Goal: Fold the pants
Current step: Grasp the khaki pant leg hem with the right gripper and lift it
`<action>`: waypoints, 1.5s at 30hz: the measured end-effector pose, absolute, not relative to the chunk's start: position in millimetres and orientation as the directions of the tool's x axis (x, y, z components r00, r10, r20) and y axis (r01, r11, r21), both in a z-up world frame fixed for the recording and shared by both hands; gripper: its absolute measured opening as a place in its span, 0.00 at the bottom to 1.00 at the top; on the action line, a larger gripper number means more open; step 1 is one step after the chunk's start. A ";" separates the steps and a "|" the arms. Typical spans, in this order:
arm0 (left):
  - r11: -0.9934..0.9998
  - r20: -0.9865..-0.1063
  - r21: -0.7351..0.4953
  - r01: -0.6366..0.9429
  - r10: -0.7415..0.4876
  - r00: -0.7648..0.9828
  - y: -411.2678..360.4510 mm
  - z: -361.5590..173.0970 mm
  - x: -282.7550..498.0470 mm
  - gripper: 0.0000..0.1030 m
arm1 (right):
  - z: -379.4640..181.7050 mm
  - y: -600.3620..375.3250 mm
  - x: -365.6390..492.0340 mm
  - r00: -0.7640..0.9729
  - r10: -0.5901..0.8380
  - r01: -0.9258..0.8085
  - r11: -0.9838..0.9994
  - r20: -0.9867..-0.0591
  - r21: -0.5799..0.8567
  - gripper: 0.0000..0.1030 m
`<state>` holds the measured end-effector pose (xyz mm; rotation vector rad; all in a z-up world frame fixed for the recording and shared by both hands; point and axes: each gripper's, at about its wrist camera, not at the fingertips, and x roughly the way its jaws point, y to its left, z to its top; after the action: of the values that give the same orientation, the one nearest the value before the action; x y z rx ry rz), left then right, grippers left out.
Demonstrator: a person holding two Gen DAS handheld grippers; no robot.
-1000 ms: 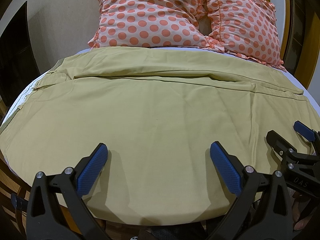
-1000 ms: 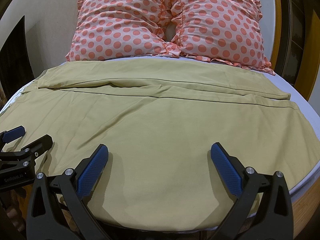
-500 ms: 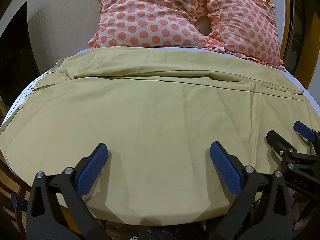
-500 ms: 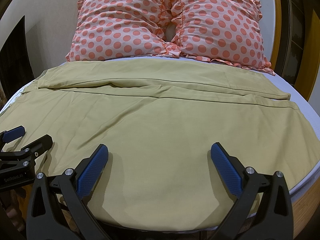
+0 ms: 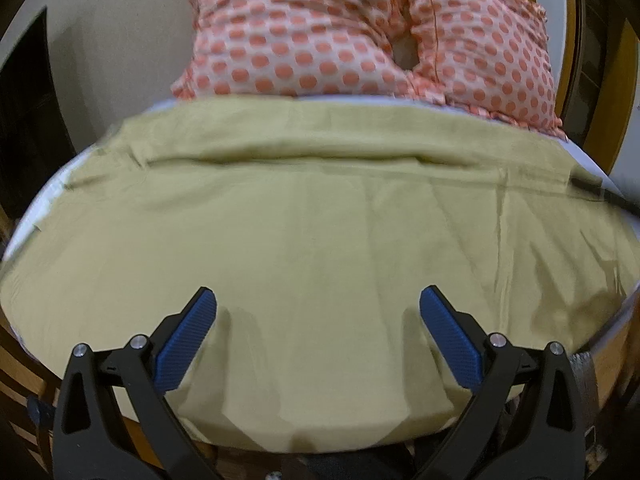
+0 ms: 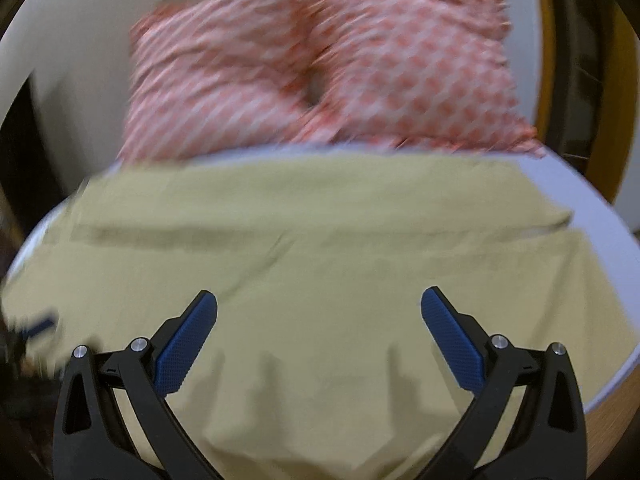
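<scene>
Olive-yellow pants (image 5: 320,232) lie spread wide across the bed, with one long fold running across the far side. They also fill the right wrist view (image 6: 320,272), which is blurred. My left gripper (image 5: 318,312) is open and empty above the near part of the cloth. My right gripper (image 6: 319,312) is open and empty above the near part too. A blurred blue pad of the left gripper (image 6: 40,324) shows at the left edge of the right wrist view.
Two white pillows with orange dots (image 5: 360,36) stand at the head of the bed, also in the right wrist view (image 6: 320,68). A white sheet (image 6: 600,240) shows at the right. The wooden bed edge (image 5: 608,356) runs along the near side.
Both grippers have started moving forward over the pants and both views are now blurred. The right gripper is no longer seen in the left wrist view. Both stay open.
</scene>
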<state>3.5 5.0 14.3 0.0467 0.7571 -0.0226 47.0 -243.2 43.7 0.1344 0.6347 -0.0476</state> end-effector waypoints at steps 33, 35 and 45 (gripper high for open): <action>0.994 -0.668 -0.075 0.078 -0.108 0.736 15.5 28.6 36.5 0.98 | 19.2 -489.2 252.0 0.696 -0.173 0.581 0.706 -0.697 0.405 0.04; 0.994 -0.651 -0.090 0.068 -0.110 0.751 22.7 32.9 31.3 0.98 | 38.6 -486.8 215.8 0.795 -0.115 0.484 0.713 -0.596 0.507 0.04; 0.969 -0.593 -0.238 0.067 -0.200 0.780 57.7 50.3 23.0 0.98 | 28.1 -439.7 -16.5 0.870 0.078 0.348 0.601 -0.486 0.720 0.06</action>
<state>23.0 57.7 50.3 -0.2088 0.6612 -0.1455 -16.5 -439.7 28.1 0.9231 0.5084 -0.1645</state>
